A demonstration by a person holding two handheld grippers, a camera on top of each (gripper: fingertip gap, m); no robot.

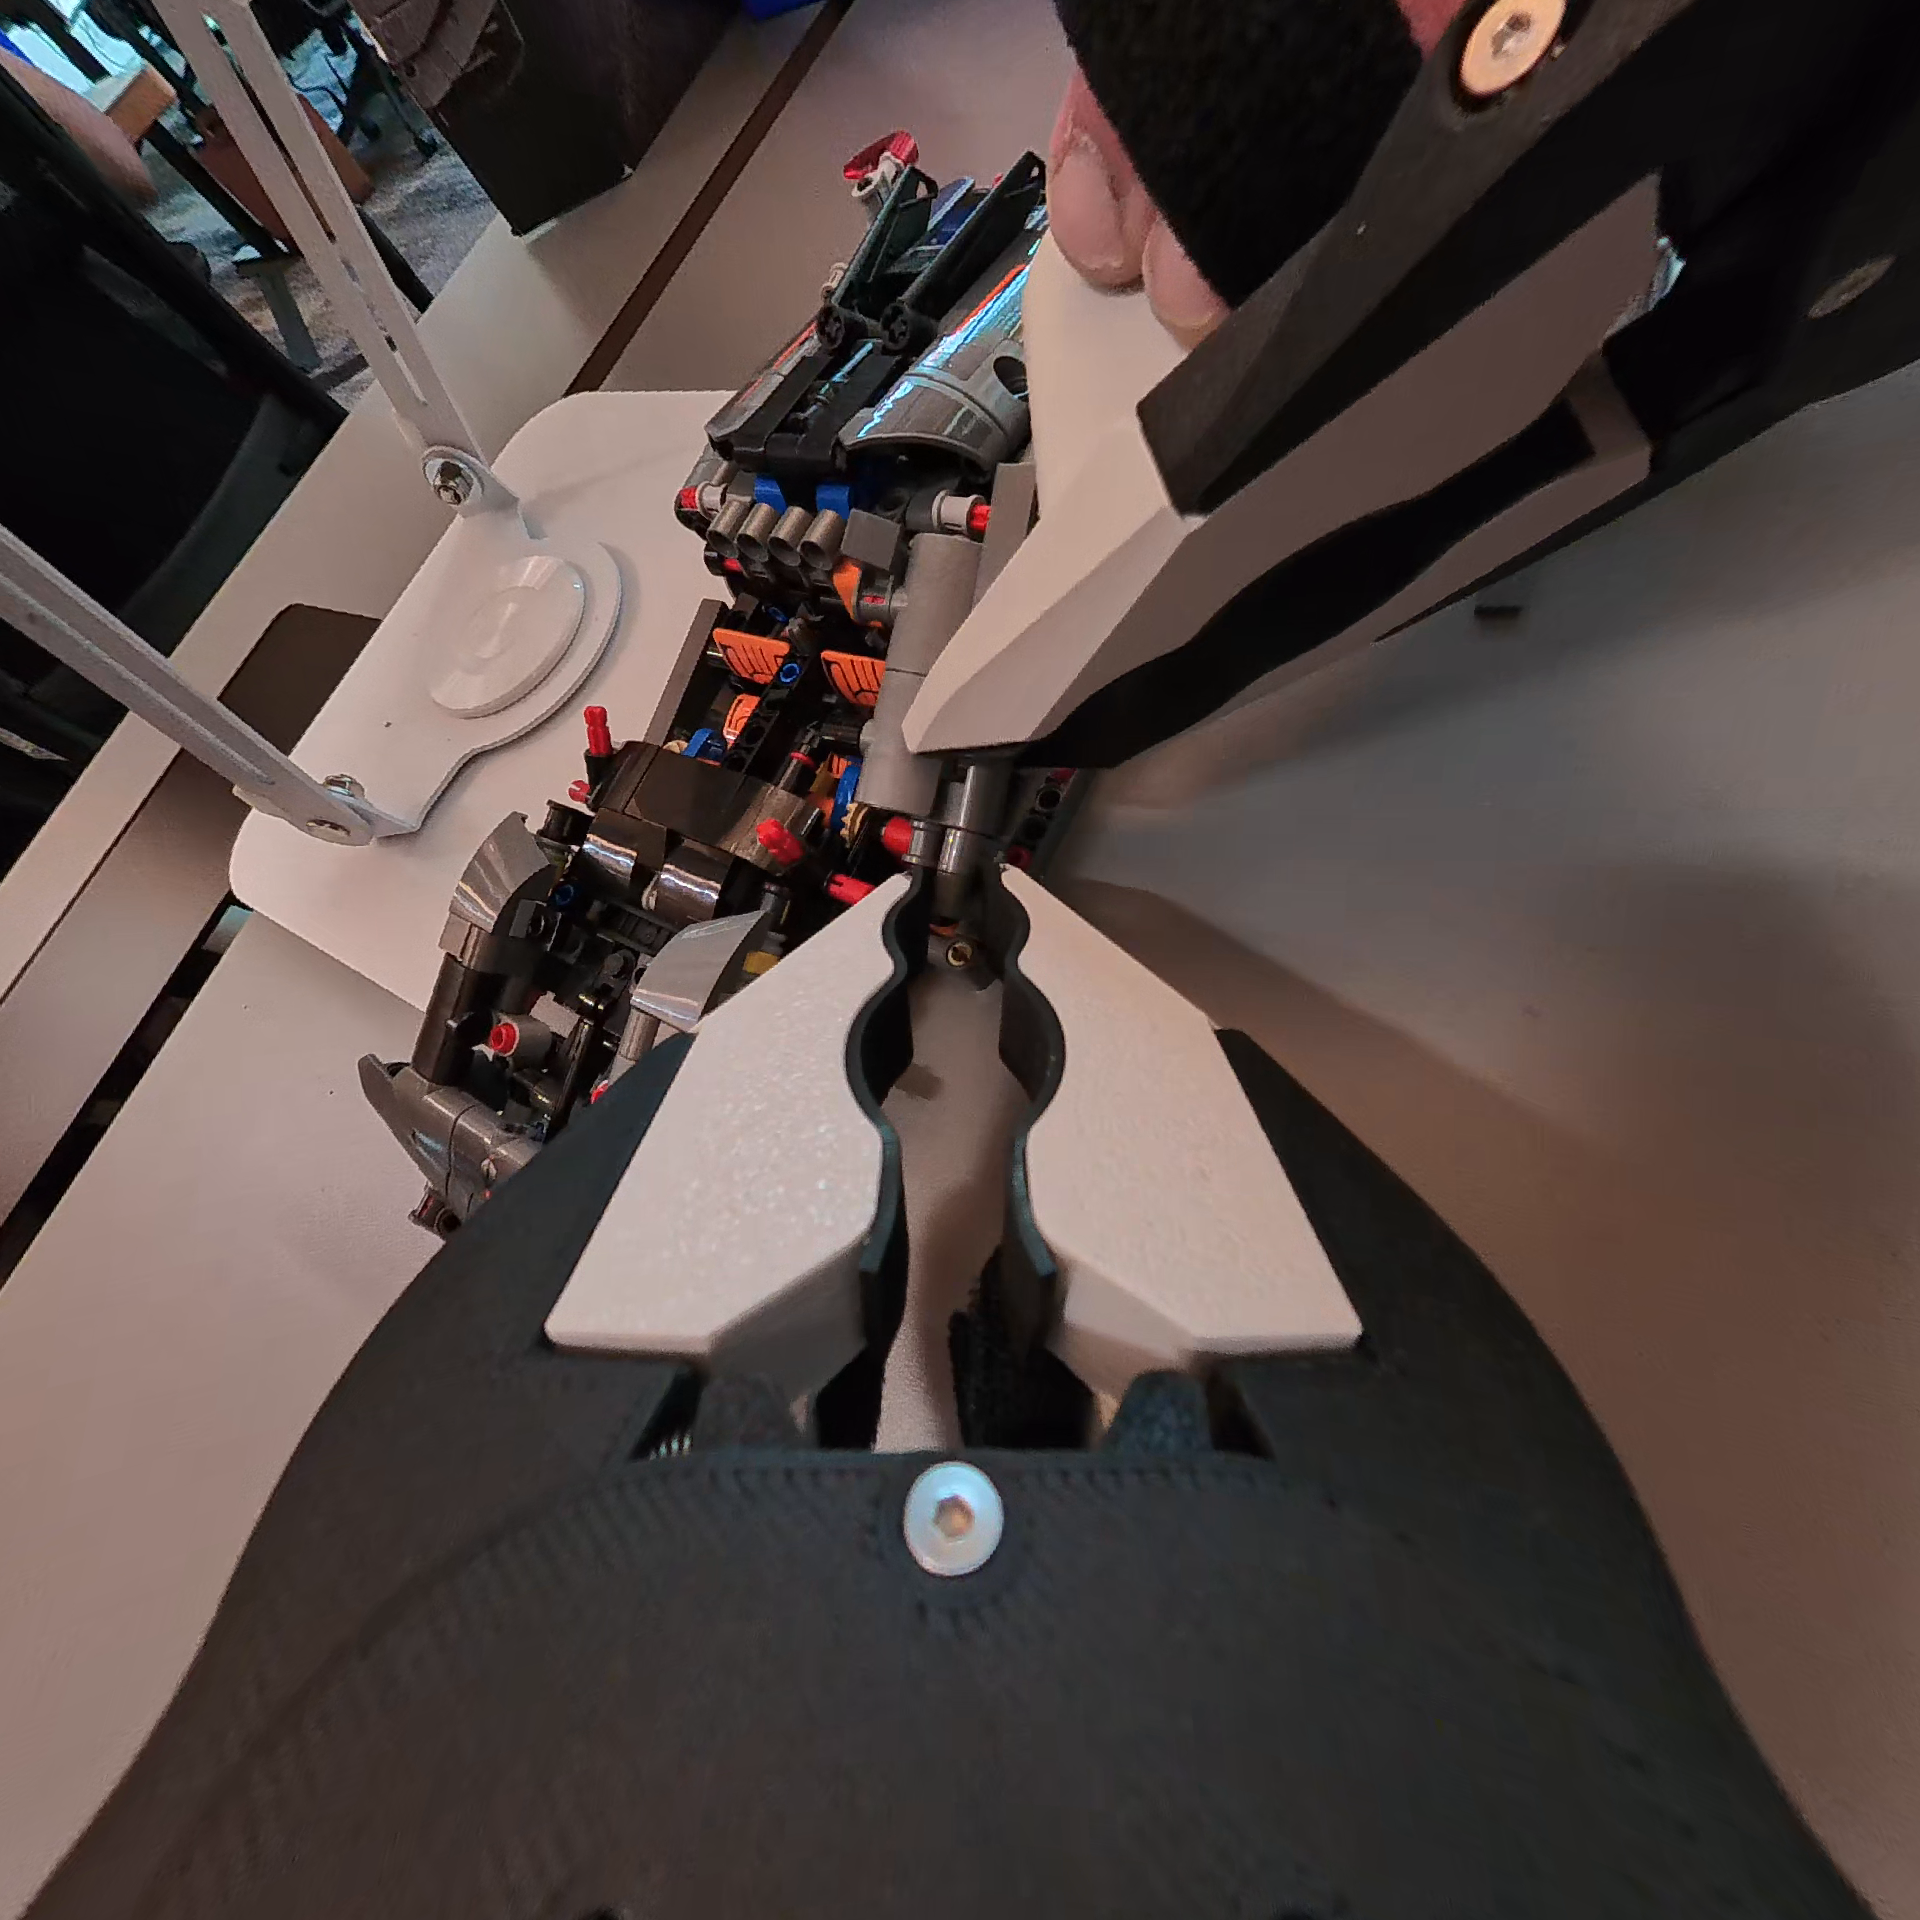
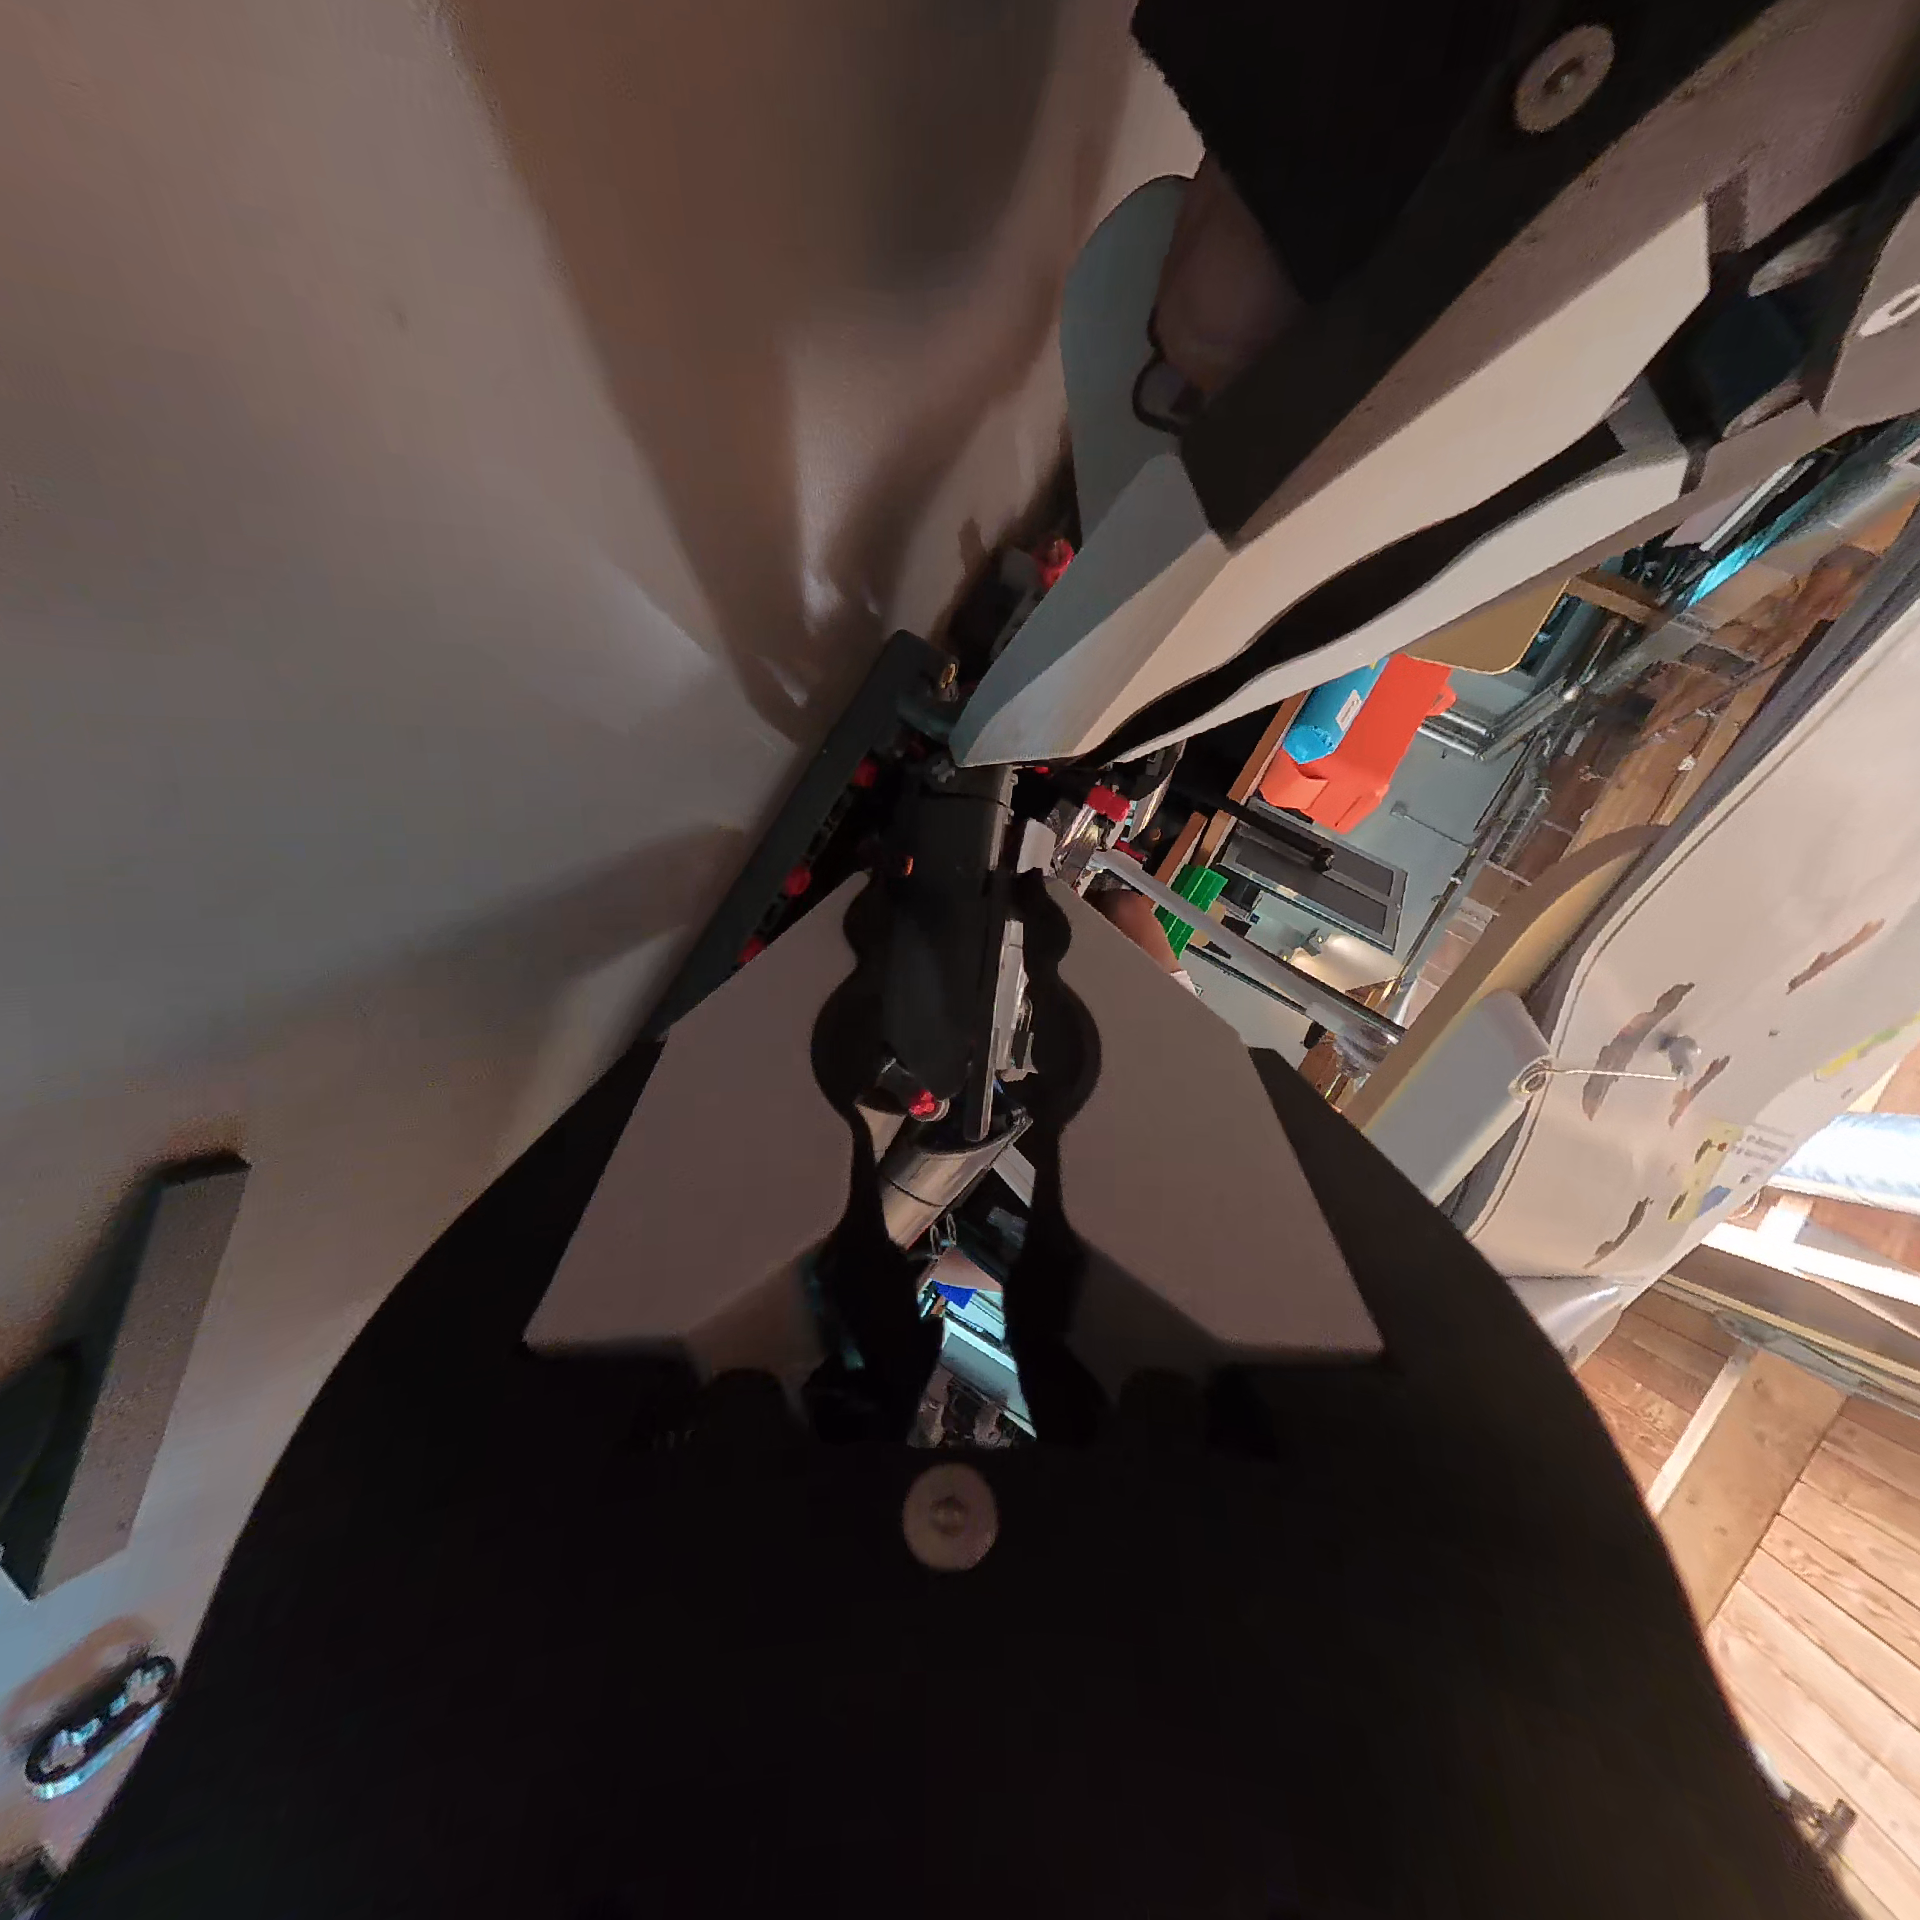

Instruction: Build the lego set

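Pale tabletop [image 1: 1558, 883] carries the lego model [image 1: 727, 727] beside a white lamp base [image 1: 499, 644]; left gripper [image 1: 951, 894] and right gripper [image 2: 956, 914] both clench its grey and black parts

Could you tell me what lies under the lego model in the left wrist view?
The lego model rests on a pale table, its far side over a white lamp base plate. The left tool hides what lies under its near end.
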